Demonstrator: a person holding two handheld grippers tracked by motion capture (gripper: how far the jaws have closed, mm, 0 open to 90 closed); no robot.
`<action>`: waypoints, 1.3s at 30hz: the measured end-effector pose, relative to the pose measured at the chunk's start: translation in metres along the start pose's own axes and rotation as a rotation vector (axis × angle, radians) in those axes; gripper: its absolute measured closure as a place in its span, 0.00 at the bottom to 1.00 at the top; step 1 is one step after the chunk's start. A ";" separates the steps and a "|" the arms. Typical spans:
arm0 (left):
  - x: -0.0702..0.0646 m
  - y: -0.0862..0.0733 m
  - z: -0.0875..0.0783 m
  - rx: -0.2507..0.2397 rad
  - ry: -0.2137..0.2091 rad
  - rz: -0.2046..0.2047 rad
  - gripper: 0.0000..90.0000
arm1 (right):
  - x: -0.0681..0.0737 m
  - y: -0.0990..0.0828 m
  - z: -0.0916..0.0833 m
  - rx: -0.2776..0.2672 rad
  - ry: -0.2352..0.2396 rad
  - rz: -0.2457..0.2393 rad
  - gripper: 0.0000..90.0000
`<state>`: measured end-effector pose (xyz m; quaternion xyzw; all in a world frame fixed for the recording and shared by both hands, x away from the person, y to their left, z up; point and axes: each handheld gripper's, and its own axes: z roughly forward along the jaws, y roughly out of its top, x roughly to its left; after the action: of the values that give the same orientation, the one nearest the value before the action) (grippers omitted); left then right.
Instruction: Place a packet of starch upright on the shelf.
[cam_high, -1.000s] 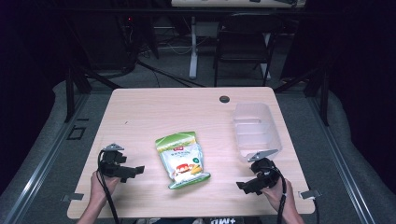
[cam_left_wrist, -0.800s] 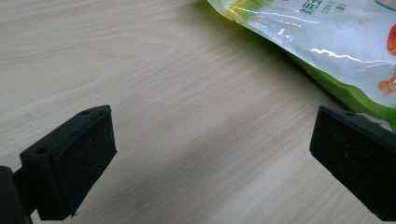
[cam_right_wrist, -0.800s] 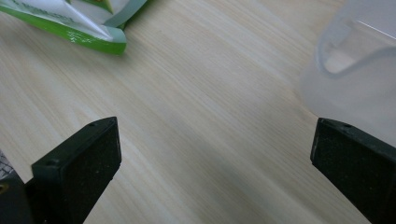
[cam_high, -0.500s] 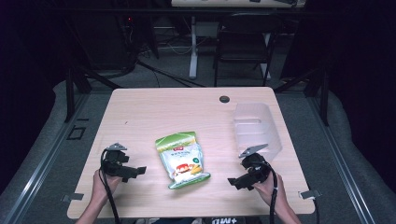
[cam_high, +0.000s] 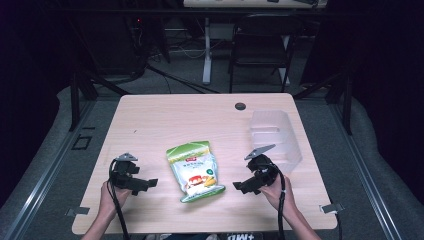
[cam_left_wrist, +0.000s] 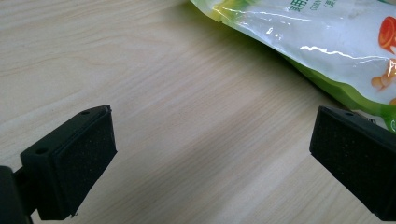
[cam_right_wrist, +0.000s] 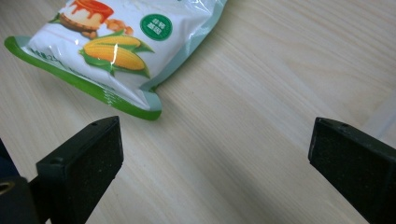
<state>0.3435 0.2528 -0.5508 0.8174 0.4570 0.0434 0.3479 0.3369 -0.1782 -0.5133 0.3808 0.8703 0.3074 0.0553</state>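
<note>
I see a green-and-white snack pouch (cam_high: 195, 171) lying flat near the middle of the wooden counter (cam_high: 165, 120), its printed face up, with corn cobs and a dessert pictured toward its lower end. My left hand-held gripper (cam_high: 147, 184) sits low over the counter to the pouch's left, held by my left hand (cam_high: 111, 192), jaws pointing toward the pouch. In the left gripper view its two black jaws stand wide apart with bare wood between them, and the pouch (cam_left_wrist: 322, 42) lies ahead and to the right, close to the right jaw but not between the two. My right hand-held gripper (cam_high: 241, 187) is just beside the pouch's lower right corner, held by my right hand (cam_high: 275, 187). In the right gripper view its jaws are also spread wide and clamp nothing; the pouch's (cam_right_wrist: 121, 42) green sealed edge lies just ahead of the left jaw. A clear plastic bin (cam_high: 275, 137) rests near the counter's right edge, behind the right hand-held gripper. A small dark round grommet (cam_high: 240, 106) sits near the far edge.
</note>
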 end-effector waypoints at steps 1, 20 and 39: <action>-0.001 0.000 0.001 0.001 0.000 0.003 0.00 | 0.000 0.002 0.001 -0.001 0.005 -0.006 0.03; -0.002 0.002 0.003 0.004 -0.027 0.010 0.00 | 0.000 0.050 0.036 -0.015 0.061 0.012 0.08; 0.001 0.002 0.003 0.007 -0.037 0.001 0.00 | -0.017 0.079 0.079 0.049 0.099 0.076 0.18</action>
<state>0.3464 0.2508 -0.5526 0.8196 0.4501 0.0269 0.3534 0.4251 -0.1100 -0.5338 0.3993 0.8641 0.3064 -0.0091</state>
